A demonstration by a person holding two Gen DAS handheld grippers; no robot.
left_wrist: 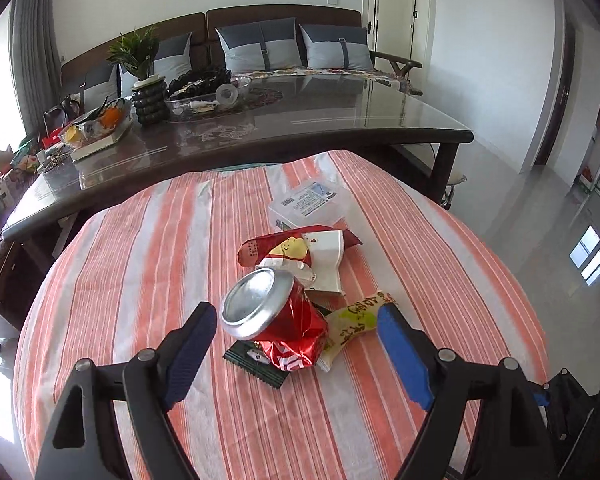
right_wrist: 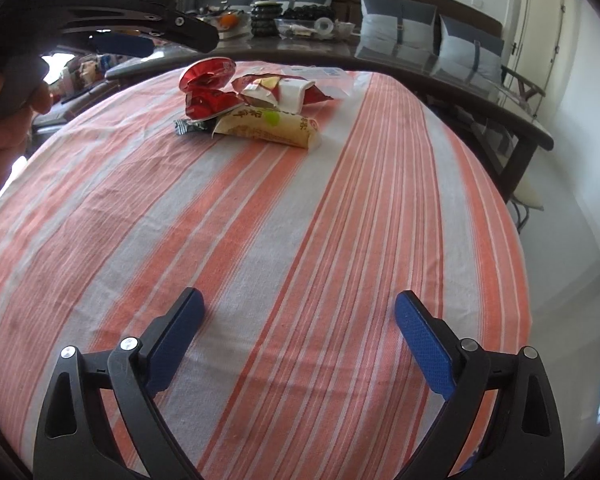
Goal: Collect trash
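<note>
The left gripper point(left_wrist: 298, 318) is standing wide open around the crushed red can point(left_wrist: 274, 320), its blue pads clear of the metal, gripping nothing. The can is lying on a heap of wrappers on the striped tablecloth point(left_wrist: 140, 264), with a yellow packet point(left_wrist: 354, 326) at its 3 o'clock and a red snack bag point(left_wrist: 296, 250) at 12. The right gripper point(right_wrist: 300, 312) is hanging wide open over bare cloth, empty, the heap at its 11 o'clock

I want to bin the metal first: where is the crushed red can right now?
The crushed red can lies on the striped tablecloth at the near end of the trash pile, atop a dark green wrapper beside a yellow wrapper, before the open left gripper.
</note>
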